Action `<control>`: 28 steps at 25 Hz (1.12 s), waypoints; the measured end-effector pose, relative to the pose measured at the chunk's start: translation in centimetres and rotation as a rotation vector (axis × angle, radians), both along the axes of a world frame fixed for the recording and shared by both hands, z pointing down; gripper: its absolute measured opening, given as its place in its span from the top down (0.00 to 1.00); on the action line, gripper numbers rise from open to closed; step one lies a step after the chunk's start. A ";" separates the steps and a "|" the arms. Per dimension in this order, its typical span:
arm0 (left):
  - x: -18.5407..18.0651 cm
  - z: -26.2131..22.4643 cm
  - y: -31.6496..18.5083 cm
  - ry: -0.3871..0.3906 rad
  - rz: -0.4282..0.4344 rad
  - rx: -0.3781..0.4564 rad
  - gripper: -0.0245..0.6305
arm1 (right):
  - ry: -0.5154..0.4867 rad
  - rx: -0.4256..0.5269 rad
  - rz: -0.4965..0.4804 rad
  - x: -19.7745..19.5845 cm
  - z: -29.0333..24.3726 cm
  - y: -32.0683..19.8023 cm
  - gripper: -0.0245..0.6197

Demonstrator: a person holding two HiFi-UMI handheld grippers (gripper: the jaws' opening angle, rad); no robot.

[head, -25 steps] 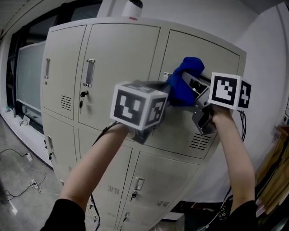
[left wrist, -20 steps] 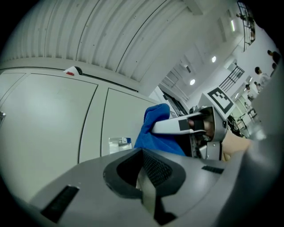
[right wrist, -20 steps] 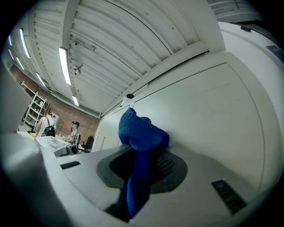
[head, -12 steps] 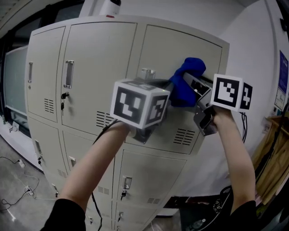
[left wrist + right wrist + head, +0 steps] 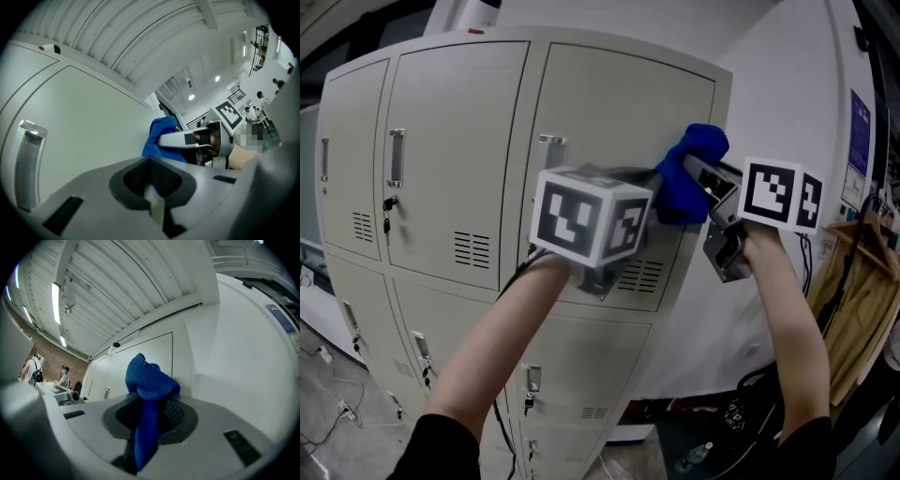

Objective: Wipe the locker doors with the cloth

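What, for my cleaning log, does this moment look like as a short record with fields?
cloth: blue, bunched up
right gripper: shut on the cloth
left gripper: shut, nothing in it, held up beside the right one
surface: top right locker door, pale grey, closed
cloth position: at that door's right edge
cloth touching door: cannot tell

One beige metal locker cabinet (image 5: 609,103) shows three top-row doors (image 5: 459,141), each with one metal handle (image 5: 395,157). There are one blue cloth (image 5: 689,173) and two grey claws, the left claw (image 5: 151,190) and the right claw (image 5: 151,414), each bearing one black-and-white marker cube (image 5: 589,217).
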State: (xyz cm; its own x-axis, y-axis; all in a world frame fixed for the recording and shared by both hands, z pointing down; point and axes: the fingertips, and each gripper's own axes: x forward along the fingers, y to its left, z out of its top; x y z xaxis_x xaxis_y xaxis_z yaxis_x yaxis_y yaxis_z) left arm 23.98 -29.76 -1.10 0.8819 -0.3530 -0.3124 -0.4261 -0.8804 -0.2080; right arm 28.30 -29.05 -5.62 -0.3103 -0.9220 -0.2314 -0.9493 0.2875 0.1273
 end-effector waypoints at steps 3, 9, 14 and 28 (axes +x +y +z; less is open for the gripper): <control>1.4 0.2 0.2 -0.002 0.023 -0.008 0.95 | -0.012 -0.001 0.016 1.5 0.0 0.3 0.85; 2.7 0.5 0.4 -0.014 0.037 -0.009 0.95 | -0.014 0.000 0.021 2.4 0.2 0.4 0.85; 1.1 1.1 0.8 -0.017 0.018 0.000 0.95 | -0.052 0.006 0.030 2.3 0.3 0.7 0.85; -11.3 3.6 1.3 0.045 -0.091 -0.009 0.95 | -0.048 -0.037 -0.231 -10.9 2.7 -1.3 0.85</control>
